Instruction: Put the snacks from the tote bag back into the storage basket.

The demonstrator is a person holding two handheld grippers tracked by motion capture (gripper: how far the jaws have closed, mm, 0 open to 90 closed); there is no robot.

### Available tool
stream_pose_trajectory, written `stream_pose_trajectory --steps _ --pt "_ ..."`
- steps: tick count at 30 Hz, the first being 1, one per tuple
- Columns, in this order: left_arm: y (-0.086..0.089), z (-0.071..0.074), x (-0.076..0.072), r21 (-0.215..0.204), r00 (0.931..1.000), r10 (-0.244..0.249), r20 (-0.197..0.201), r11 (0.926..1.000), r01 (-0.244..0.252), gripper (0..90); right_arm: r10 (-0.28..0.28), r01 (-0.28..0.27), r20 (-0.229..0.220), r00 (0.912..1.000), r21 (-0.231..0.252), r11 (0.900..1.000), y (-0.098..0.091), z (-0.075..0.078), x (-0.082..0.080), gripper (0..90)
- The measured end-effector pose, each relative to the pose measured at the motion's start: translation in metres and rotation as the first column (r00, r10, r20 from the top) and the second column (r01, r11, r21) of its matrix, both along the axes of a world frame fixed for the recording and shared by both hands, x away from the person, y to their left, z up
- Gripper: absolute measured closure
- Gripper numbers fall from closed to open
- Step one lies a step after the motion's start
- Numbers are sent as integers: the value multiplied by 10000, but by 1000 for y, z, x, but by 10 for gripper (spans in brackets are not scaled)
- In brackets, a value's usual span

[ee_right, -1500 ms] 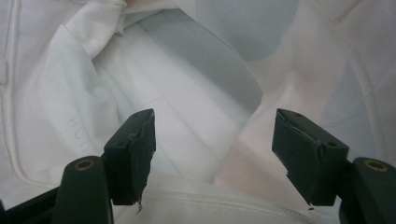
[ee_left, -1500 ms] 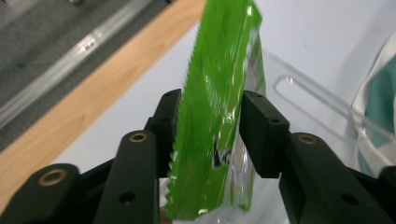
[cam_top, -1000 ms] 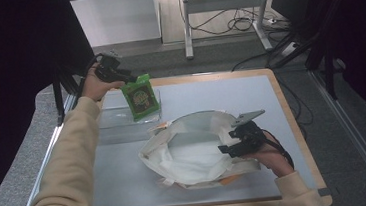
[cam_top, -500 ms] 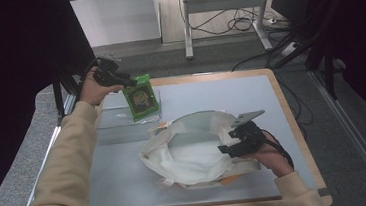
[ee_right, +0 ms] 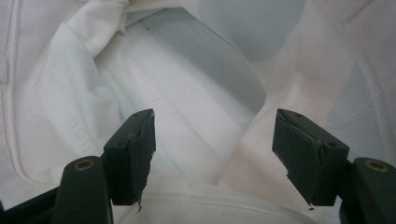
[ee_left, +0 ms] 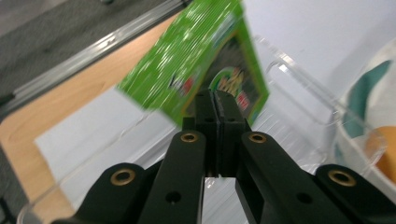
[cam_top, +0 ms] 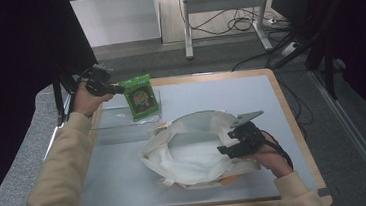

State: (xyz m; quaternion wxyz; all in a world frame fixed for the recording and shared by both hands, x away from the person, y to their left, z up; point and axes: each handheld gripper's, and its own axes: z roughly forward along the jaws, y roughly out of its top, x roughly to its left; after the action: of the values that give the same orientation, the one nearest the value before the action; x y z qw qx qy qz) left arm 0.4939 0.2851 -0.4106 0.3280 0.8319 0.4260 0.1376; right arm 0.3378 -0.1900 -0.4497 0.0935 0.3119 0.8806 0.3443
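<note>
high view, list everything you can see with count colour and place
snack packet: 1, green, upright in the clear tray at the table's far left
clear tray: 1, transparent plastic, left part of the table
cloth bag: 1, white, mouth open, lying mid-table
table: 1, pale grey top with a wooden edge
cables: several, dark, on the floor beyond the table
left gripper: 1, black, jaws shut on the snack packet's edge
right gripper: 1, black, jaws open over the cloth bag's right rim
sleeves: 2, beige, coming in from the bottom edge
</note>
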Motion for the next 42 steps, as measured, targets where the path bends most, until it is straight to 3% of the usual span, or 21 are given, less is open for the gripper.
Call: stream_pose_trajectory --steps 9,18,28,42 --pt "7 -29 13 317 9922 1053 -669 9941 -1033 900 -5 5 -29 10000 -28 10000 1 -1 0 300" --pt "-4 -40 30 288 9864 1314 -983 9912 -1291 900 -46 46 -78 10000 -25 10000 -1 -2 2 300" --pt "-15 -41 35 285 9864 1305 -999 9913 -1282 895 -68 68 -47 10000 28 10000 -4 -3 2 300" --pt "-2 -32 17 209 9894 1222 -790 9924 -1209 895 -64 62 92 9999 246 9997 -5 2 -1 300"
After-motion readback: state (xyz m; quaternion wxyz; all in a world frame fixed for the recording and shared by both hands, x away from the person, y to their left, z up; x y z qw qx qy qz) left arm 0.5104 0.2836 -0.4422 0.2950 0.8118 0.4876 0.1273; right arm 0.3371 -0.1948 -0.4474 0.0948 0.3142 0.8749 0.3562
